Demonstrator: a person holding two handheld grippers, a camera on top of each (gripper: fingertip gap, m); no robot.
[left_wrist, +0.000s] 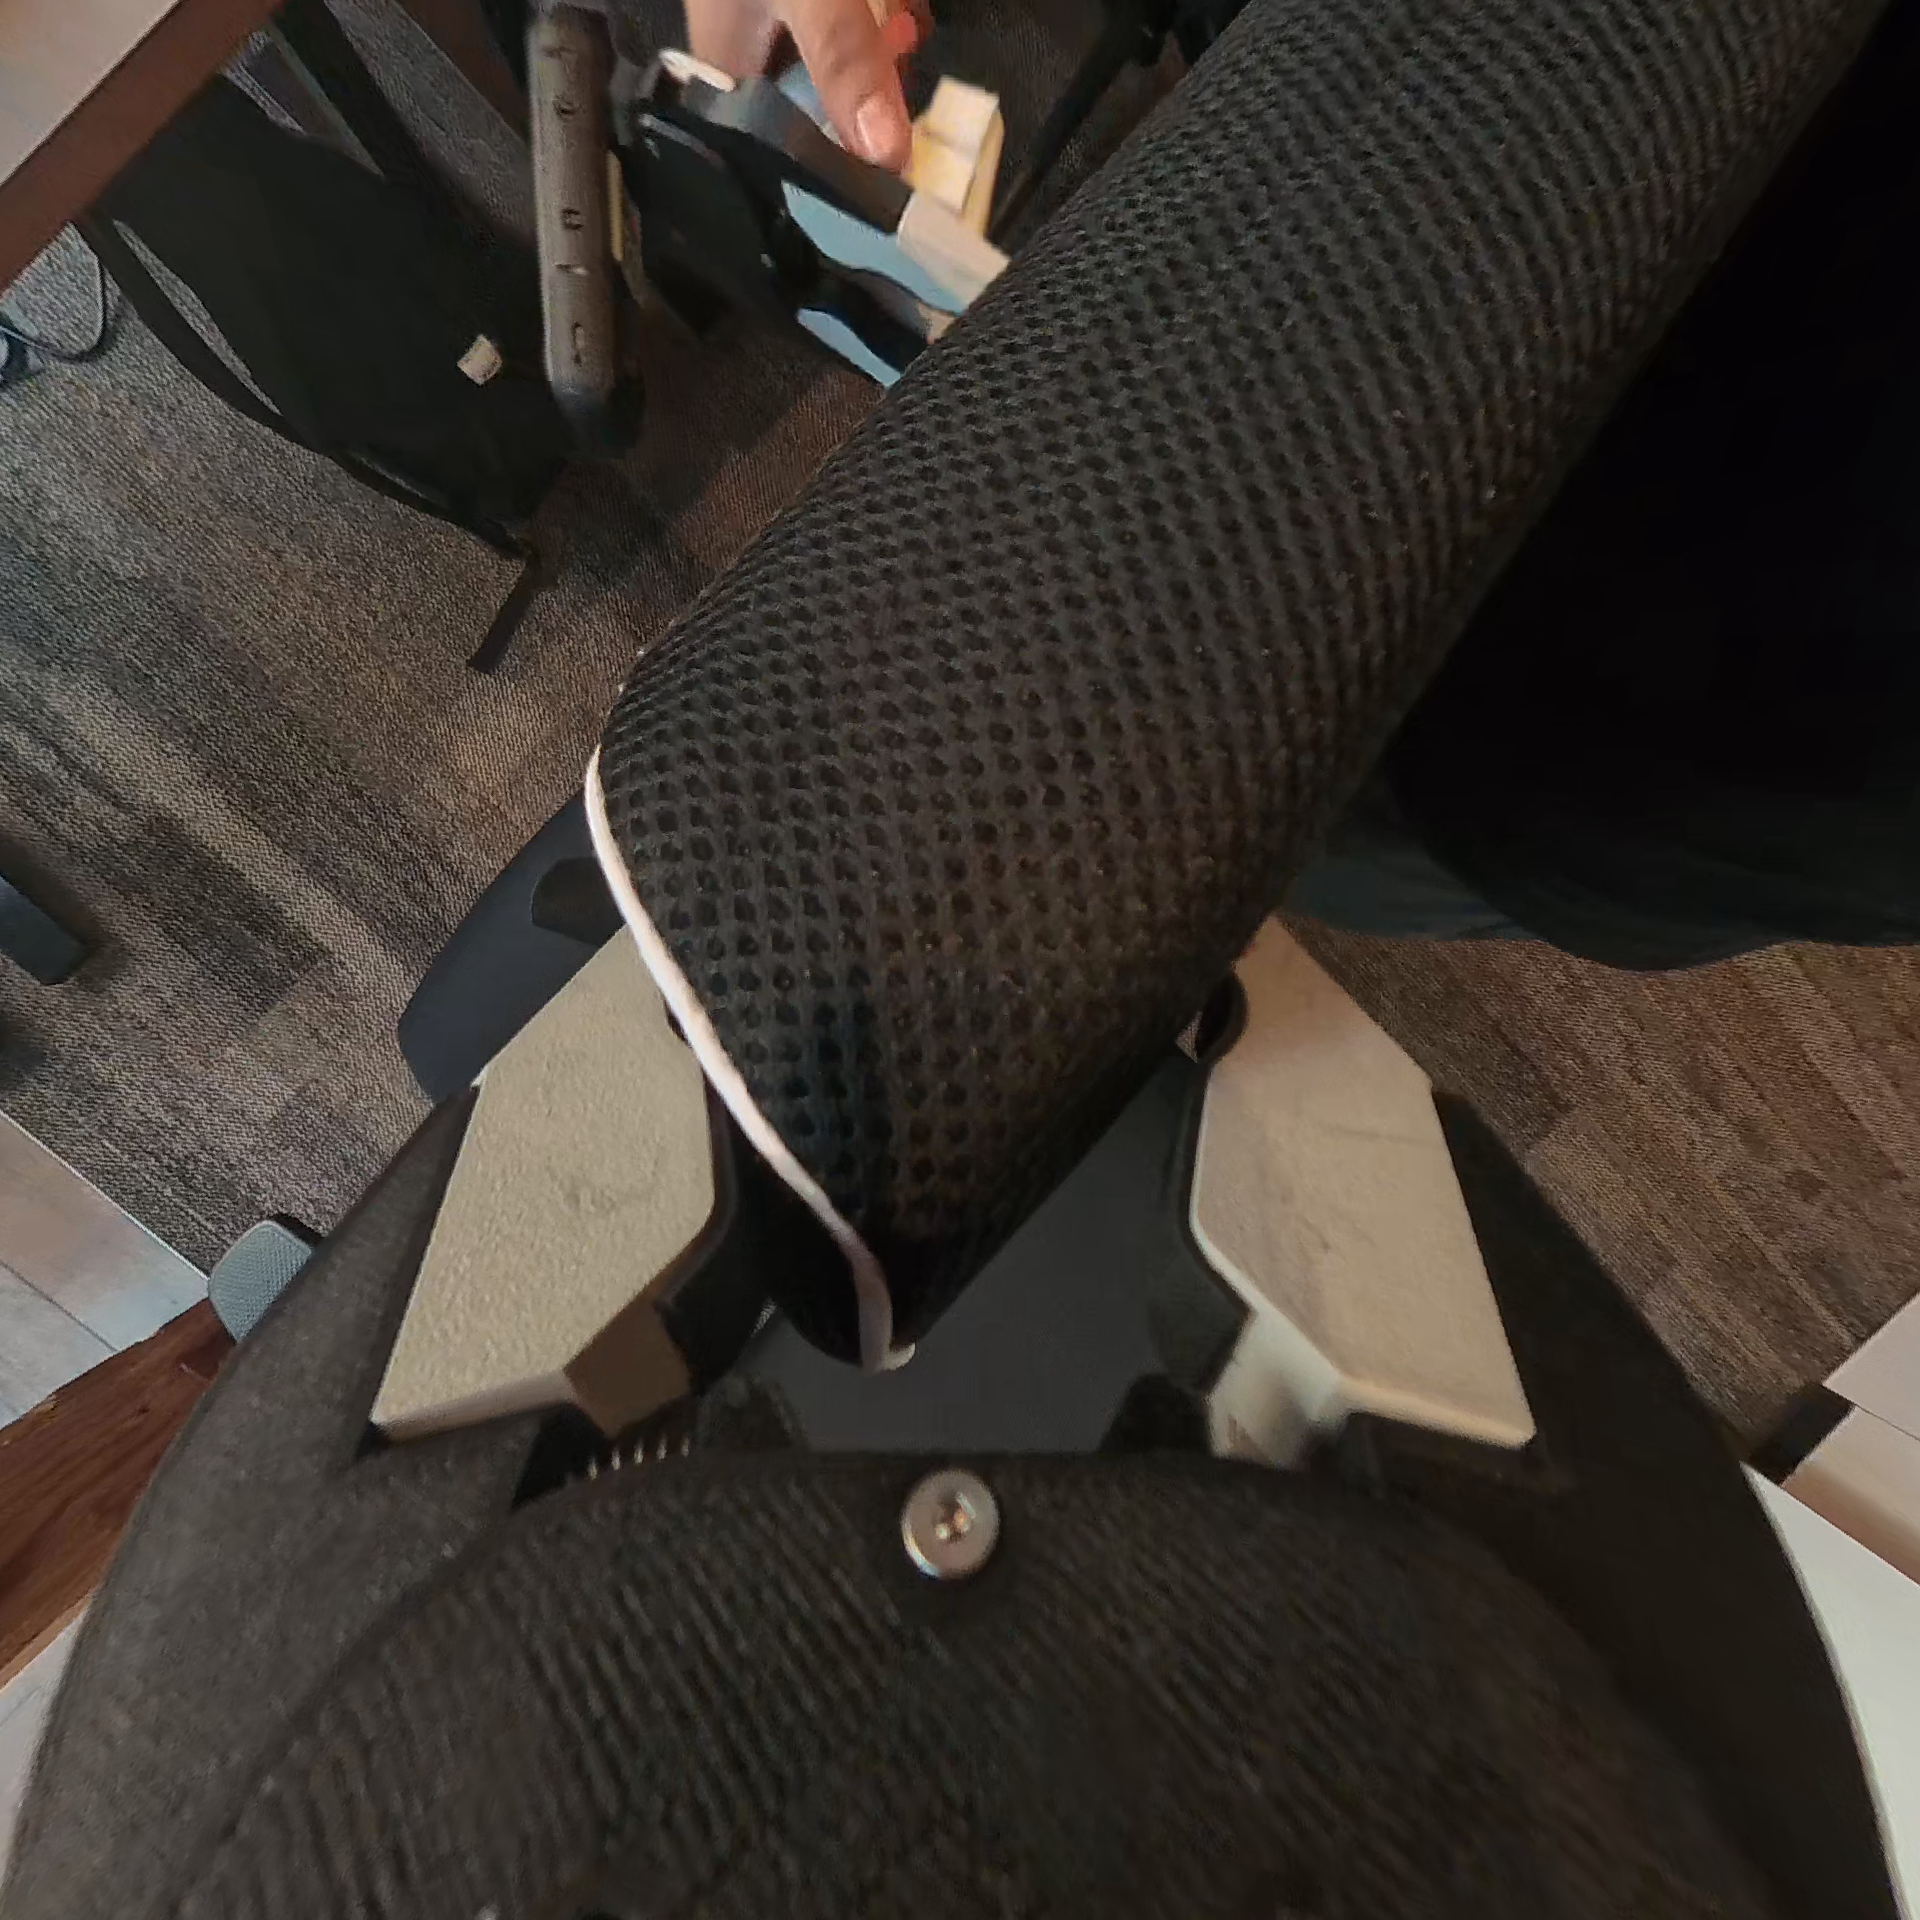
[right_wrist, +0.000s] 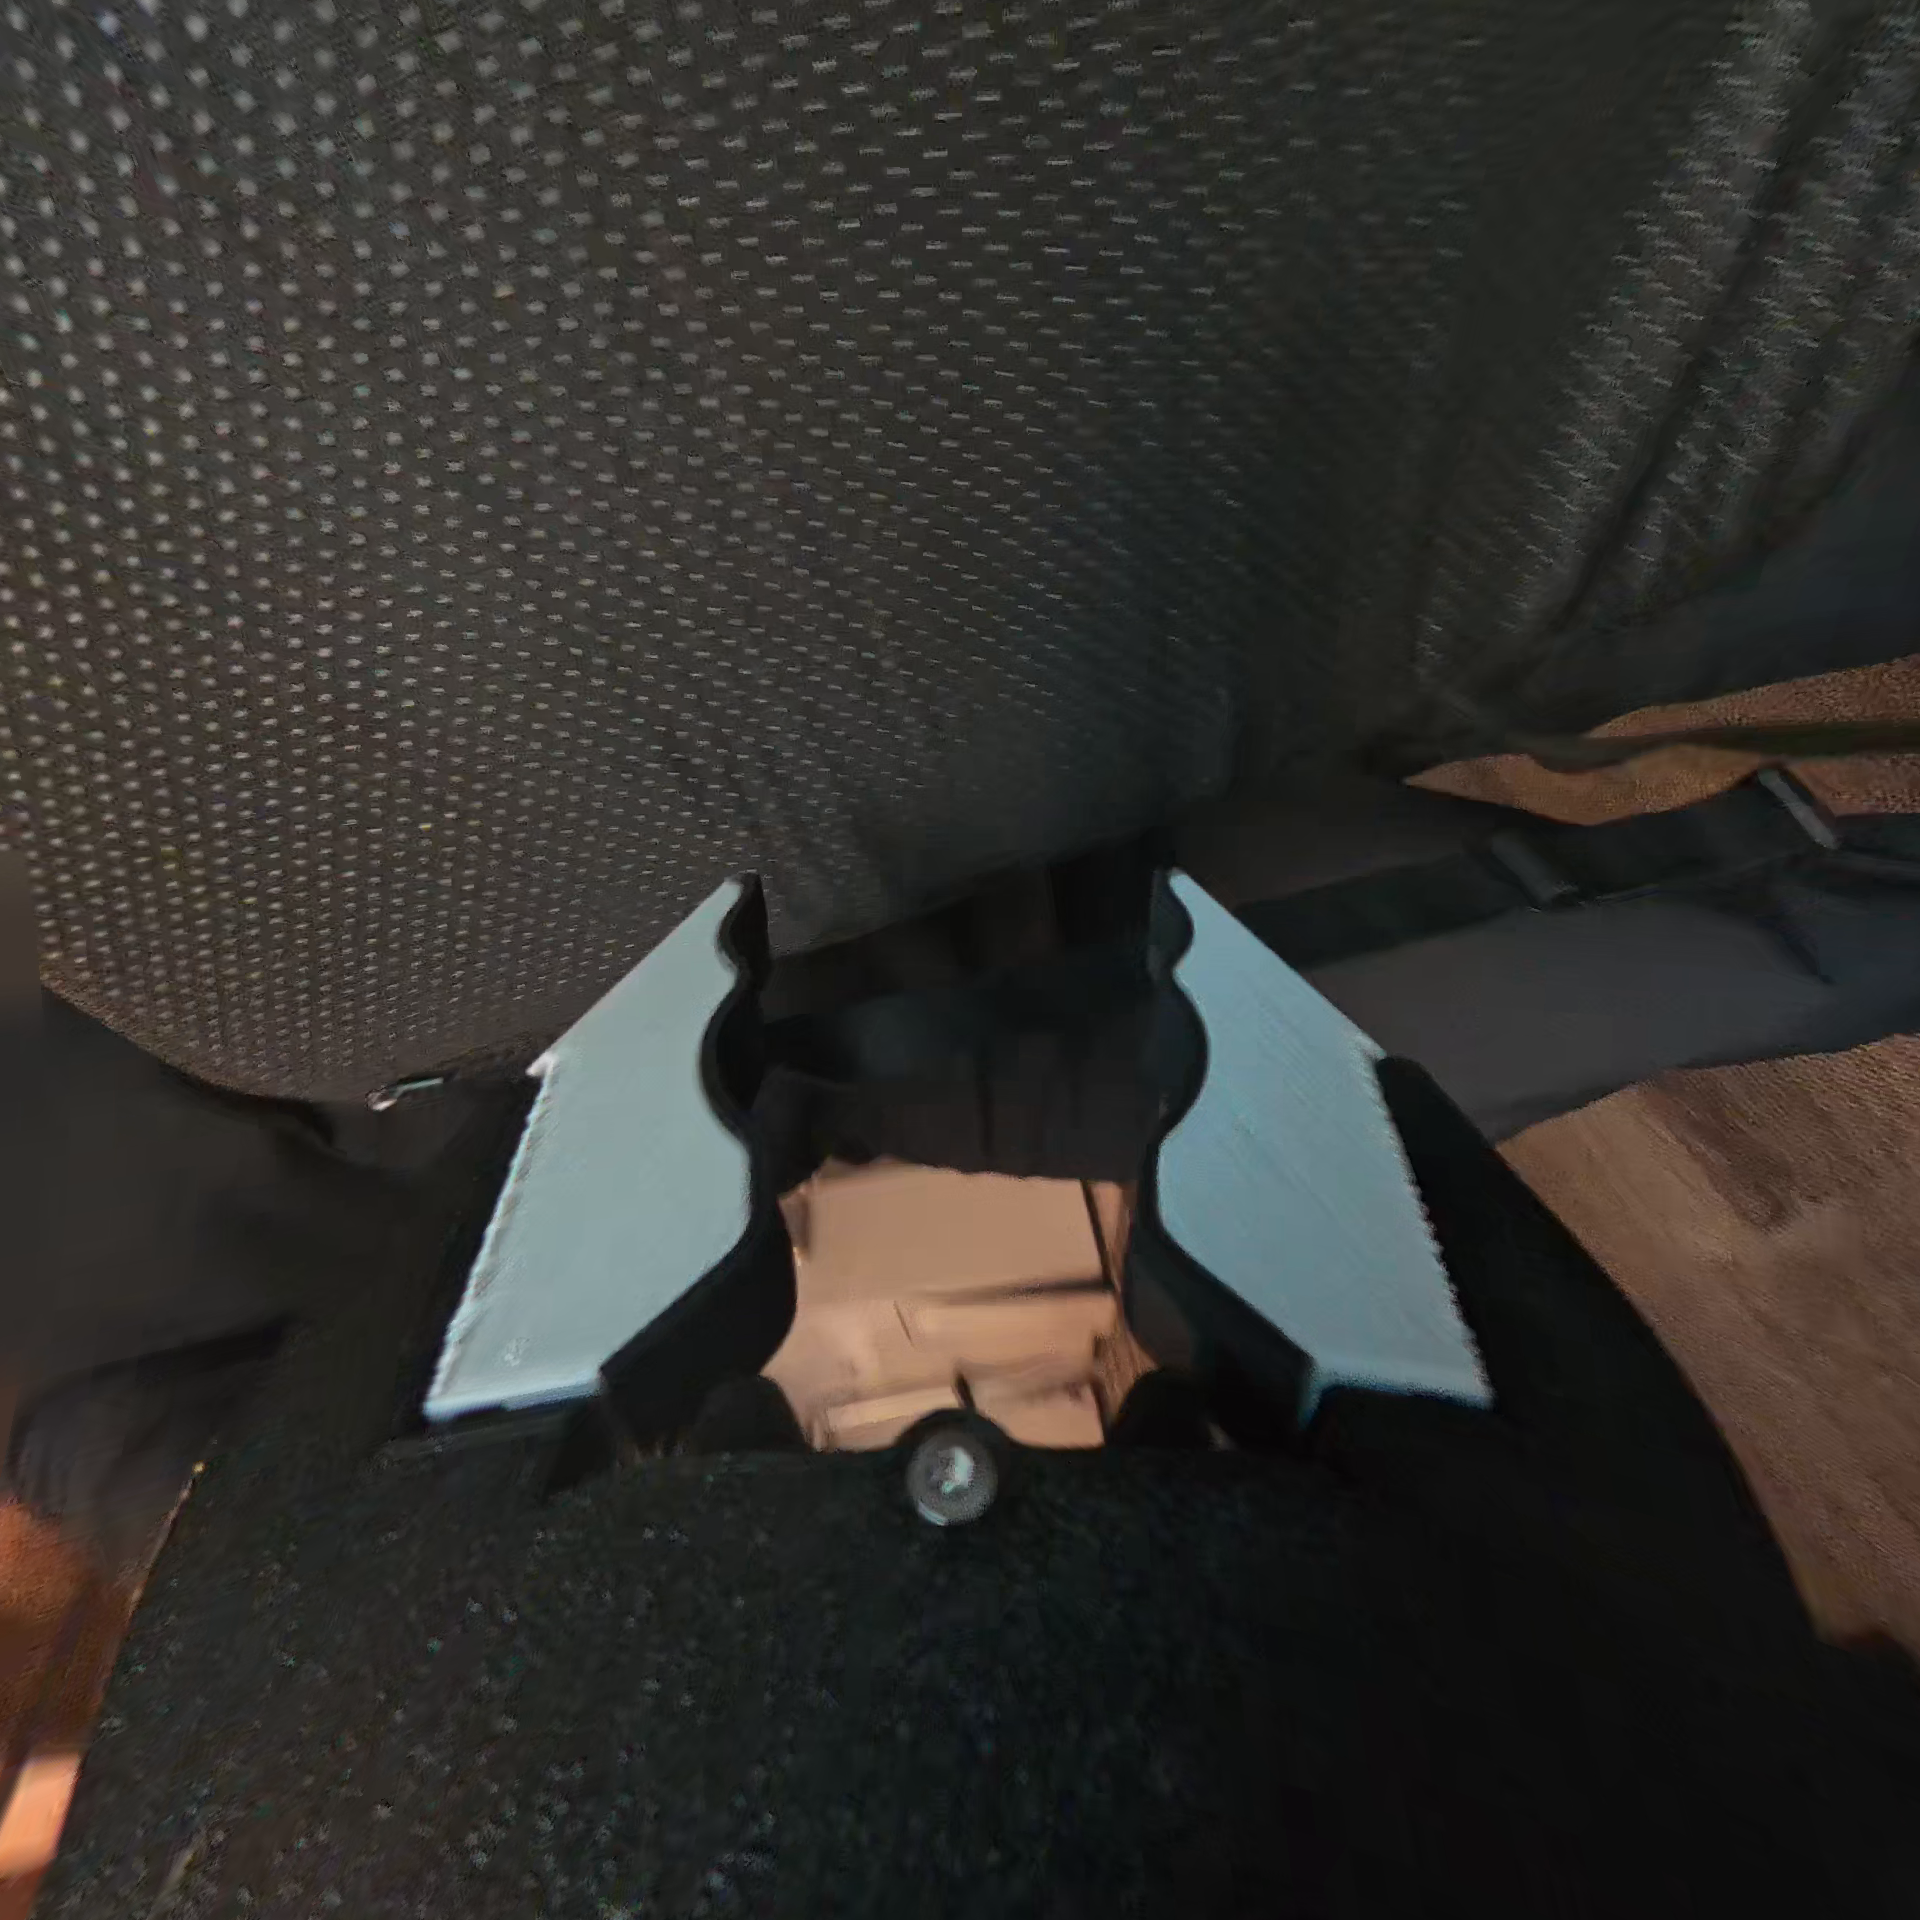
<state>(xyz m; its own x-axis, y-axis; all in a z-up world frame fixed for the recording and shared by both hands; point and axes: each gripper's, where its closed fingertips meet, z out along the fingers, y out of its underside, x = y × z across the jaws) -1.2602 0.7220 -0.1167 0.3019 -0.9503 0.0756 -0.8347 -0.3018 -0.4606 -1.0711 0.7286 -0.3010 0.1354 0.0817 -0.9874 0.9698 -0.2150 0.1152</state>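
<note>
here, the left gripper (left_wrist: 956, 1049) is clamped on the end of a padded black mesh strap (left_wrist: 1091, 644) w/ white edging; the strap runs up and away over grey carpet (left_wrist: 260, 644). the right gripper (right_wrist: 956, 1049) is spread wide, gripping nothing, its tips just under black mesh fabric (right_wrist: 831, 416), prob touching. likely best to keep the left pinch firm and square on the strap end. what the strap joins is cut off; right view is blurred, fabric's full shape unclear.
</note>
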